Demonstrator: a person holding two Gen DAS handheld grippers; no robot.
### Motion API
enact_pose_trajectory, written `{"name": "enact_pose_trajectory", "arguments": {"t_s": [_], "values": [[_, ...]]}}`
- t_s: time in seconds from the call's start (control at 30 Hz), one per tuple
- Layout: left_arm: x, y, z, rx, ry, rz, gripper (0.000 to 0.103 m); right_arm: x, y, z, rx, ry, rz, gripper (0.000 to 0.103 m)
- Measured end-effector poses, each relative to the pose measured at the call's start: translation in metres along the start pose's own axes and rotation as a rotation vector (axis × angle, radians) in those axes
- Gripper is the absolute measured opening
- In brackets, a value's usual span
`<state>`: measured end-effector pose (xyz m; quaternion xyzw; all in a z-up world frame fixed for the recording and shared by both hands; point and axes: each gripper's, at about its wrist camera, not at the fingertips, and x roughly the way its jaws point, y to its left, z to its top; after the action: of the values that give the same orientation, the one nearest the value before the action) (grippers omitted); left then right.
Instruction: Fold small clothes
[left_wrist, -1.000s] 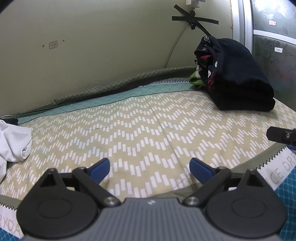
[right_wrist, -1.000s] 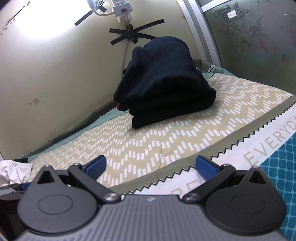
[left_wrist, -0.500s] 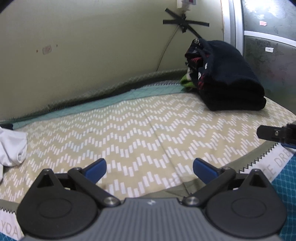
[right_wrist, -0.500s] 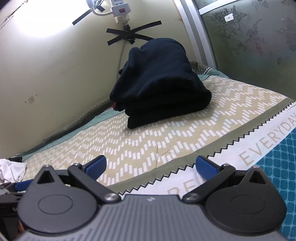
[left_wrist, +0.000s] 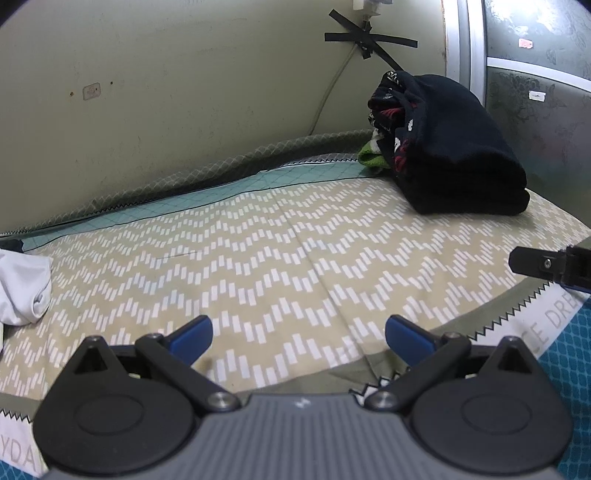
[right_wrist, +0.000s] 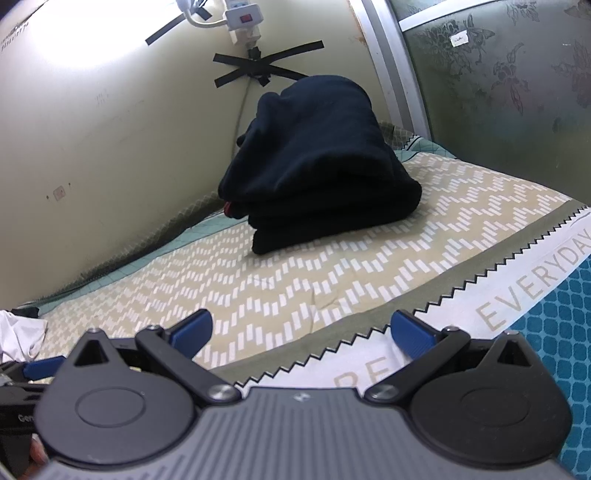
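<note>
Both tools hang over the near edge of the bed (left_wrist: 258, 258), between garments by my reading. The left tool (left_wrist: 298, 338) and right tool (right_wrist: 301, 330) each stand wide open with nothing between the blue pads. A folded dark stack (right_wrist: 317, 173), thick and fleecy with rounded edges, sits at the far right corner. The next piece is probably the crumpled white garment (left_wrist: 22, 288), thin and smooth, at the left edge; it calls for a leftward reach and a corner pinch.

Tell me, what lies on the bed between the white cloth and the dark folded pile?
Nothing: in the left wrist view only bare zigzag-patterned bedspread stretches between the white cloth and the dark folded pile.
</note>
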<state>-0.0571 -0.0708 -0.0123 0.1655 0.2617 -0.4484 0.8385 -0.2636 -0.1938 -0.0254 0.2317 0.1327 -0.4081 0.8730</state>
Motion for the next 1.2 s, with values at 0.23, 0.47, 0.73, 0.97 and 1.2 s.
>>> {"name": "enact_pose_trajectory", "arguments": {"t_s": [0.23, 0.47, 0.73, 0.97, 1.2], "values": [[-0.0029, -0.0022, -0.001, 0.017, -0.017, -0.011, 0.103, -0.0011, -0.0006, 0.0002, -0.001, -0.01, -0.004, 0.097], [-0.0036, -0.0036, -0.0014, 0.028, -0.019, -0.012, 0.103, -0.0014, 0.0012, 0.0005, -0.018, -0.024, 0.003, 0.097], [-0.0042, -0.0041, -0.0016, 0.032, -0.021, -0.013, 0.103, -0.0023, 0.0007, 0.0007, -0.014, -0.033, 0.002, 0.097], [-0.0047, -0.0043, -0.0022, 0.04, -0.023, -0.015, 0.103, -0.0043, -0.0003, -0.0003, 0.001, -0.037, -0.004, 0.097], [-0.0046, -0.0049, -0.0017, 0.039, -0.022, -0.014, 0.103, -0.0039, -0.001, 0.0001, 0.005, -0.036, -0.005, 0.097]]}}
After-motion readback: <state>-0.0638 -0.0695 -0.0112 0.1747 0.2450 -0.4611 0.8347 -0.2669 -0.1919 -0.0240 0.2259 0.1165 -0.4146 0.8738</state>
